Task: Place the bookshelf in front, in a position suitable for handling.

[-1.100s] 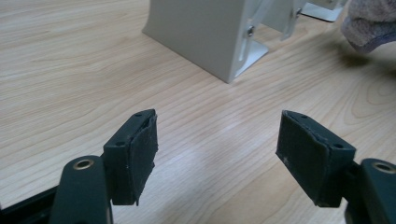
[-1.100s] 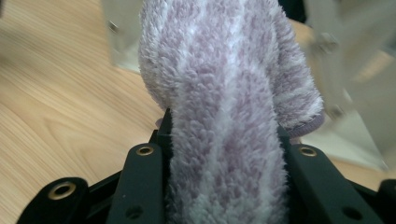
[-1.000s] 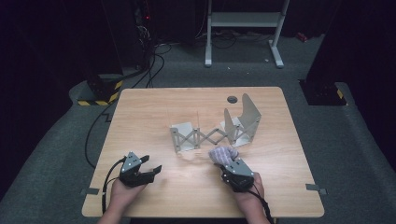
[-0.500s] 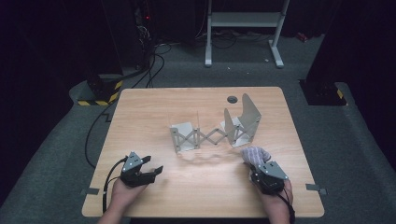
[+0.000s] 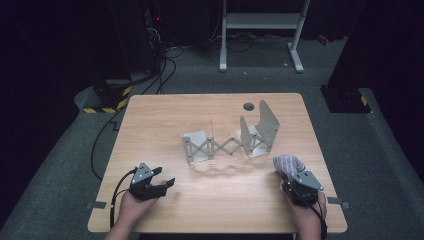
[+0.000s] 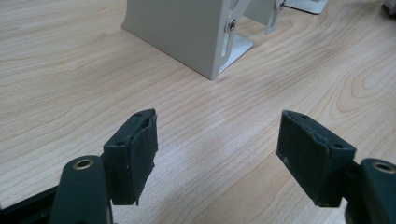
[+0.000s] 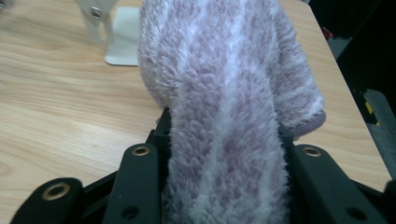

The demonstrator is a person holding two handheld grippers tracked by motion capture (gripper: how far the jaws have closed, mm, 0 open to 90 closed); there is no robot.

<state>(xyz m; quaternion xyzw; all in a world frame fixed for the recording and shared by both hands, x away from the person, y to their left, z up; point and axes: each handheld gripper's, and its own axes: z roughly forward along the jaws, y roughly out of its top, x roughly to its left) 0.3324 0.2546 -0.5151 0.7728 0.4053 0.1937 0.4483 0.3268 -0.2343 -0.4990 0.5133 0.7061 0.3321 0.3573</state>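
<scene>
My right tongs (image 5: 290,172) pinch one fuzzy sock (image 7: 224,93), lilac with pale stripes. In the right gripper view the sock fills the gap between the jaws, which have just been easing a little wider, and bulges up and over them. From the high view the sock (image 5: 287,163) sits at the right front of the table (image 5: 165,107), near the edge and just in front of the rack's tall end.

My left tongs (image 6: 217,151) are spread wide, with nothing between the pads and bare wood under them. In the high view they (image 5: 167,180) rest at the left front corner, well apart from the sock.

Count: two tongs, one sock, one folding metal rack (image 5: 227,142) mid-table, one dark round hole (image 5: 248,106) in the tabletop behind it.

The left gripper view shows the rack (image 6: 187,32) up close, a grey plate with a bolted hinge. The high view adds the whole zigzag and the floor cables (image 5: 165,65) beyond.
</scene>
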